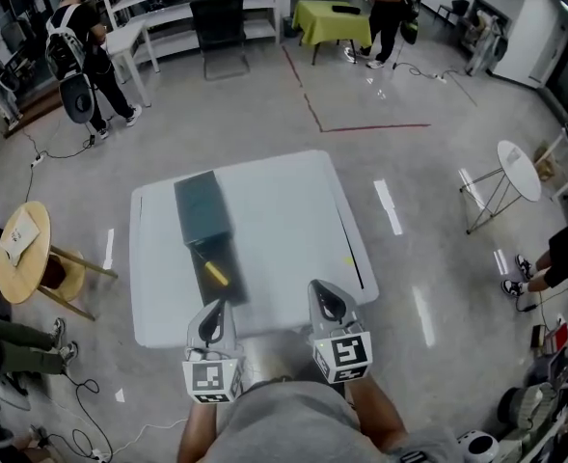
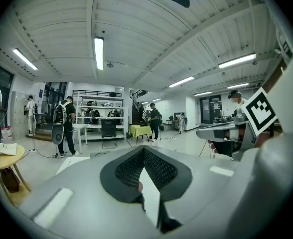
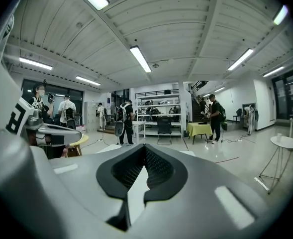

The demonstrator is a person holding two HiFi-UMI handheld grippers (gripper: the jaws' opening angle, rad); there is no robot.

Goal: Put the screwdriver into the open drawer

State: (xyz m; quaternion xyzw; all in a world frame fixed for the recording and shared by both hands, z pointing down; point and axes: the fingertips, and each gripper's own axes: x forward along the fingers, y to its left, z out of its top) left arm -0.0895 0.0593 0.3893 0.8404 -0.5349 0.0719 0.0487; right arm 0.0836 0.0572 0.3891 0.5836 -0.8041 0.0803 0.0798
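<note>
A dark green drawer unit (image 1: 199,208) lies on the left half of the white table (image 1: 284,210), its open drawer (image 1: 222,276) pulled toward me. In that drawer lies the yellow-handled screwdriver (image 1: 215,274). My left gripper (image 1: 213,310) hovers at the table's near edge, just in front of the drawer, shut and empty. My right gripper (image 1: 324,293) hangs level with it to the right, also shut with nothing in it. Both gripper views look out level over the room, and in each the jaws (image 2: 144,149) (image 3: 146,147) meet at their tips.
A thin black strip (image 1: 353,247) runs along the table's right edge. A round wooden side table (image 1: 23,244) stands to the left and a round white one (image 1: 520,167) to the right. People, chairs and floor cables surround the table.
</note>
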